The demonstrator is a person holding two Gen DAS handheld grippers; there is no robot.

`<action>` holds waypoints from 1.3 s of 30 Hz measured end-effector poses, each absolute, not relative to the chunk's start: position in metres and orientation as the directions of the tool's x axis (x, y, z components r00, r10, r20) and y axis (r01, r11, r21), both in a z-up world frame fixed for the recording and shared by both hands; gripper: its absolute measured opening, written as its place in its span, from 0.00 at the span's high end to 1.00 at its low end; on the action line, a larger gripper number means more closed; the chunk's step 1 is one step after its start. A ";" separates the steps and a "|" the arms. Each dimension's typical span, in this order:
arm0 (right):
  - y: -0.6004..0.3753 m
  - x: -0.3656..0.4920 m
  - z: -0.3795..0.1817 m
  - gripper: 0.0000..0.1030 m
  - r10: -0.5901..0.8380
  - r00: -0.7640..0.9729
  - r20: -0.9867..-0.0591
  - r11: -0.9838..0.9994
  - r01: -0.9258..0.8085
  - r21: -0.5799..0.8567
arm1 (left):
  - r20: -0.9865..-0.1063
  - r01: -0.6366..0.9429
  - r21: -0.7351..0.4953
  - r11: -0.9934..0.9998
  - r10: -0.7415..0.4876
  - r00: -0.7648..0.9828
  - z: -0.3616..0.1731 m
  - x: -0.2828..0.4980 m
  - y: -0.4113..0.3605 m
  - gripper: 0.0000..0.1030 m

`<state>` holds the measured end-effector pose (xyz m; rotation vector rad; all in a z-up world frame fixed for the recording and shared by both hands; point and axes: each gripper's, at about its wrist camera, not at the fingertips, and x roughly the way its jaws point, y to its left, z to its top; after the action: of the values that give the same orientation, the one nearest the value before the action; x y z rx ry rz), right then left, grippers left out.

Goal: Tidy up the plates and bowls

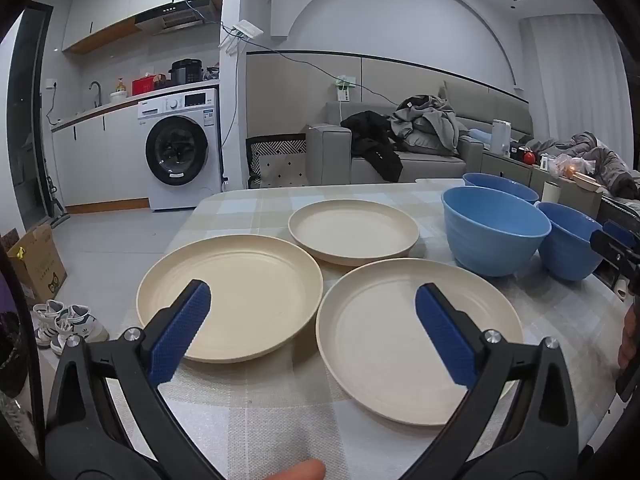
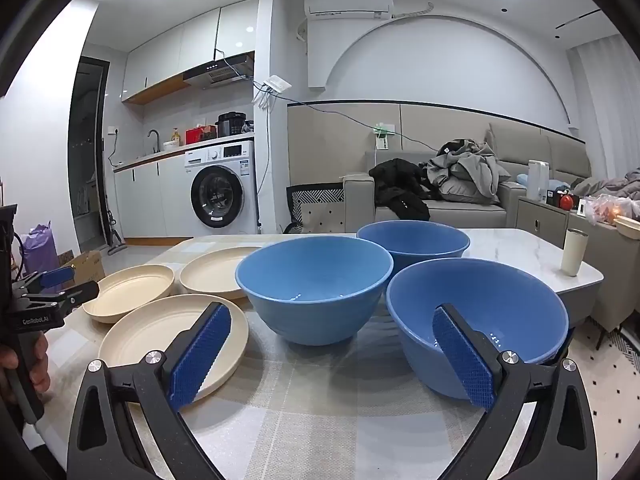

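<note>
in the left wrist view the left gripper (image 1: pixel 312 312) has its blue-padded fingers (image 1: pixel 180 332) spread wide apart with nothing between them, hovering over the cream plates on the checked cloth of the worktop (image 1: pixel 260 408). one cream plate (image 1: pixel 236 292) lies at lower left of the frame, a second (image 1: pixel 384 340) at lower centre-right, a third (image 1: pixel 352 228) behind and between them; the three sit close together, none stacked.

in the right wrist view the right gripper (image 2: pixel 332 344) is likewise wide apart and empty. three blue bowls stand upright in a close cluster: one (image 2: pixel 316 288) at frame centre, one (image 2: pixel 412 240) behind it, and the nearest (image 2: pixel 500 300) at right, partly behind the right finger. a cream tumbler (image 2: pixel 574 252) stands alone near the worktop's right edge.
</note>
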<state>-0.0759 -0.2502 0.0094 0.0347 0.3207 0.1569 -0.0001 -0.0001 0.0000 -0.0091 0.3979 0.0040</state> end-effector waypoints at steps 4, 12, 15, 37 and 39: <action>-0.250 -0.076 0.009 0.00 0.156 0.936 -0.315 0.988 -0.148 0.048 | -0.385 -0.006 -0.008 1.000 0.002 0.923 0.000 0.000 0.000 0.01; -0.249 -0.076 0.009 0.00 0.152 0.937 -0.316 0.988 -0.148 0.038 | -0.386 -0.004 -0.004 1.000 0.002 0.922 0.000 0.000 0.000 0.01; -0.249 -0.076 0.010 0.00 0.152 0.937 -0.315 0.988 -0.149 0.034 | -0.388 -0.003 -0.006 1.000 0.001 0.922 0.000 0.000 0.000 0.01; -0.249 -0.076 0.010 0.00 0.150 0.937 -0.316 0.988 -0.149 0.030 | -0.388 -0.005 -0.005 1.000 0.002 0.922 0.000 0.000 0.000 0.01; -0.249 -0.076 0.010 0.00 0.151 0.937 -0.316 0.988 -0.149 0.030 | -0.388 -0.004 -0.006 1.000 0.002 0.922 0.000 0.000 0.000 0.01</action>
<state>-0.0757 -0.2492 0.0096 0.0057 0.3229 0.1532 -0.0001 -0.0002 0.0000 -0.0064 0.3987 0.0029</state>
